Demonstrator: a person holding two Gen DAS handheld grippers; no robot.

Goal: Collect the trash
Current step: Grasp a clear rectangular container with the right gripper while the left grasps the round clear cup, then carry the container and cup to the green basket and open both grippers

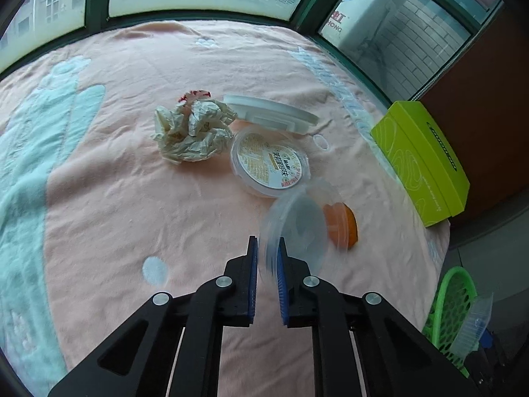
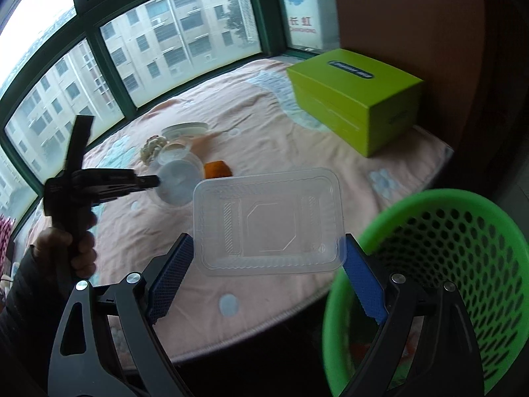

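Note:
My left gripper is shut on the rim of a clear round plastic container, which is tilted up off the pink blanket and blurred. An orange piece lies just behind it. Further back lie a crumpled paper wad, a labelled round tub and a white lid. My right gripper holds a clear rectangular plastic tray across its width, pads on both short edges, at the blanket's edge beside a green mesh basket. In the right wrist view the left gripper and round container show at left.
A lime-green box stands at the right edge of the pink and pale blue blanket, against a brown wall. Green-framed windows run along the far side. The basket stands below the blanket's right edge. A person's hand grips the left tool.

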